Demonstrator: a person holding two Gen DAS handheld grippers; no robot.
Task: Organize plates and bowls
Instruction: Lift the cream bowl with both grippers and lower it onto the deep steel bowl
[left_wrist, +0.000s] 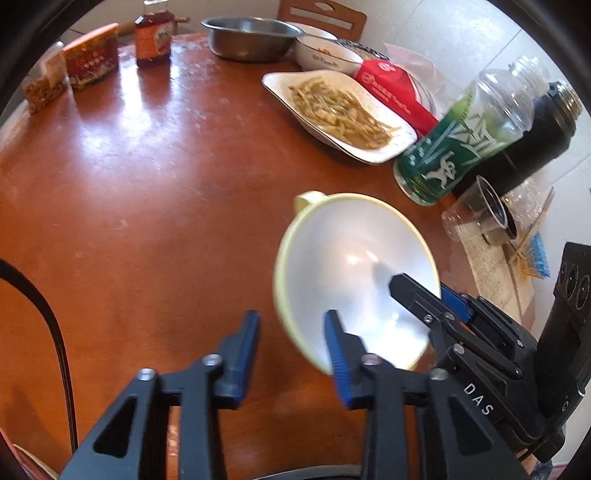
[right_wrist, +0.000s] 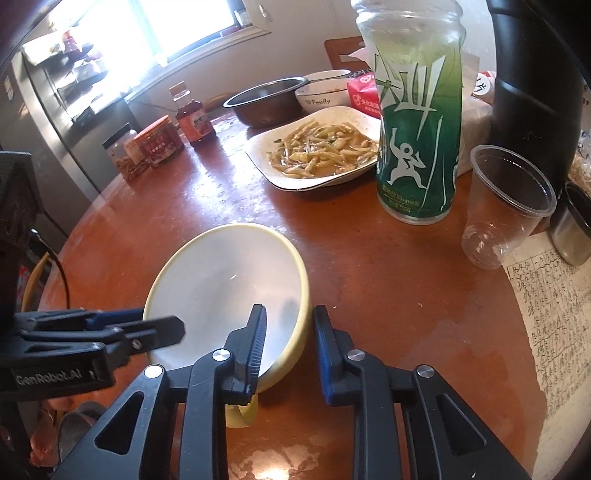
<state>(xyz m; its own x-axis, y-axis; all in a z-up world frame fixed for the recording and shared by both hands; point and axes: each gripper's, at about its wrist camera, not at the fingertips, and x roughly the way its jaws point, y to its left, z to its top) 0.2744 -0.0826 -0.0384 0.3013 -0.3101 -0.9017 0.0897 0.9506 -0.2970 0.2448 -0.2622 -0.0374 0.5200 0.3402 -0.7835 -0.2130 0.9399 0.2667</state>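
A pale yellow bowl (left_wrist: 354, 273) with a white inside and a small handle stands on the round brown table (left_wrist: 147, 184). In the right wrist view the bowl (right_wrist: 225, 288) lies just ahead. My right gripper (right_wrist: 290, 332) is open, its jaws astride the bowl's near rim, one finger inside, one outside. In the left wrist view the right gripper (left_wrist: 424, 295) reaches over the bowl's right rim. My left gripper (left_wrist: 291, 343) is open, its jaws astride the bowl's near-left rim. A white plate of food (left_wrist: 340, 110) sits behind.
A steel bowl (left_wrist: 251, 37) and a white bowl (left_wrist: 327, 53) stand at the far edge. A green bottle (right_wrist: 417, 122), a clear plastic cup (right_wrist: 506, 206), a black flask (left_wrist: 532, 129), a red carton (left_wrist: 395, 92), jars (left_wrist: 92, 59) and paper (right_wrist: 554, 314) crowd the table.
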